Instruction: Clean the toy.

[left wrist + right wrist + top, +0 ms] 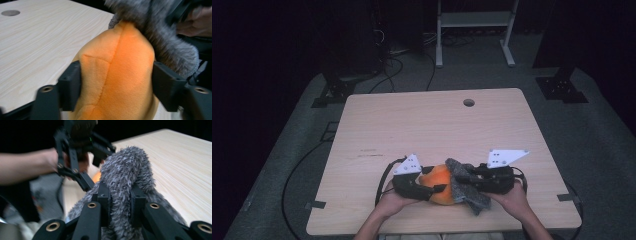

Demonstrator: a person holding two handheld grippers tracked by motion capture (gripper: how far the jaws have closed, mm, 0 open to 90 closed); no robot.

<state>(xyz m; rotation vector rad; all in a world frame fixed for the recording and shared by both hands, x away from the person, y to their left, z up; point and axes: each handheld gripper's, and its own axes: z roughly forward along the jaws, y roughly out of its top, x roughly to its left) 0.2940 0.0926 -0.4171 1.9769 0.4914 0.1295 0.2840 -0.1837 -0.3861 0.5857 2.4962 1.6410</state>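
High view showed you at the near edge of the table point(377, 125), forearms coming in from the bottom, both tools brought together over one bundle just in front of you. Your left gripper point(424, 187) lay on its side, its jaws set on either side of the orange plush toy point(441, 182). In the left gripper view, those black jaws pressed against the toy's two flanks, the plush point(117, 75) bulging up between them, so you had it clamped at a middling width rather than fully closed.

Your right gripper point(469, 176) faced the left one from the other side. In the right gripper view its jaws were pinched nearly together on a fold of the grey fuzzy cloth point(125, 185), which stood up between the pads and spilled down around them. From above, that cloth point(467, 192) draped over the right side of the toy and touched it, with one corner trailing toward the table's near edge.

Beyond the bundle, the light wooden tabletop ran away from you, with a round hole point(469, 102) near the far edge. Past the table stood the legs of a white frame point(474, 30) on the grey floor, with dark cables point(397, 67) lying beside it.
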